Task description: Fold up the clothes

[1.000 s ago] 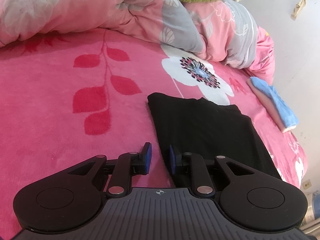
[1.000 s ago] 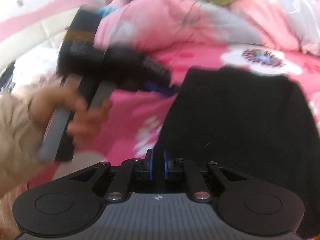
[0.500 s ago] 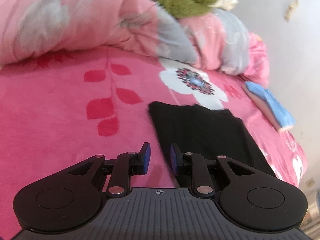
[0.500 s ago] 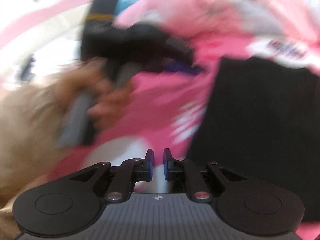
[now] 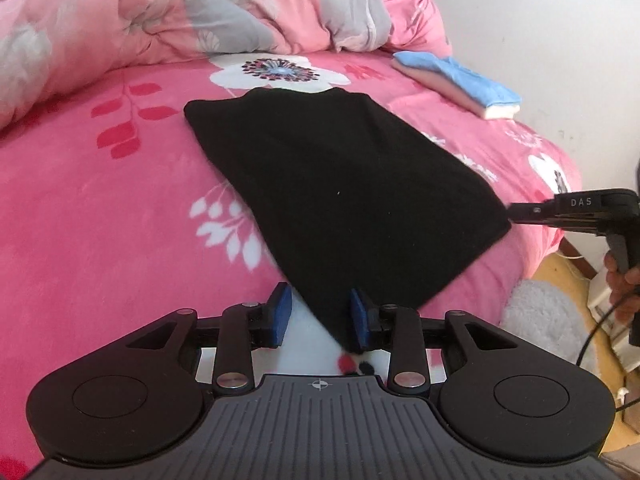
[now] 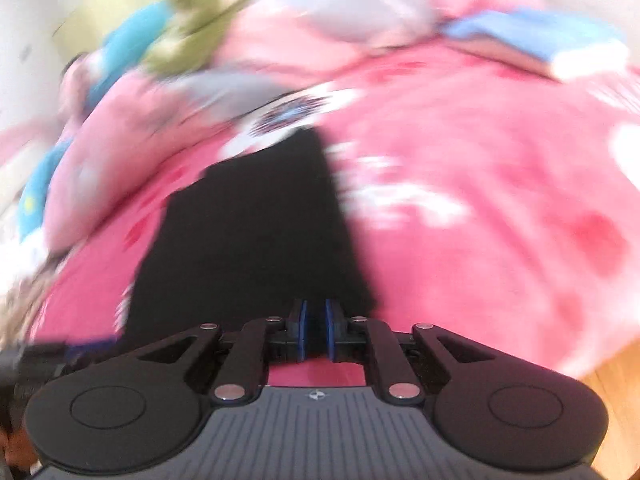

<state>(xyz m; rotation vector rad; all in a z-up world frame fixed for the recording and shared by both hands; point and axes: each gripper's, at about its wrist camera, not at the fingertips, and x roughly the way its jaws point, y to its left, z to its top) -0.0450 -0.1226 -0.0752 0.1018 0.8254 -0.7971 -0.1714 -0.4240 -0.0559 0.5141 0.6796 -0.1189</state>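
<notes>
A folded black garment (image 5: 340, 192) lies flat on the pink flowered bedspread (image 5: 100, 220). My left gripper (image 5: 319, 316) is open, its blue pads on either side of the garment's near corner, which lies between them. The right gripper (image 5: 520, 214) shows in the left wrist view at the garment's right corner, held by a hand. In the blurred right wrist view the right gripper (image 6: 313, 330) has a narrow gap between its pads, at the near edge of the black garment (image 6: 248, 240), nothing clearly gripped.
A pink and grey flowered quilt (image 5: 160, 20) is heaped at the back of the bed. A folded blue and pink stack (image 5: 460, 84) lies near the wall at the right. The bed edge drops to a grey rug (image 5: 548, 320) at the right.
My left gripper has opened wider and swung to the garment's near corner. My right gripper has moved from the garment's left side to its right corner, still moving fast.
</notes>
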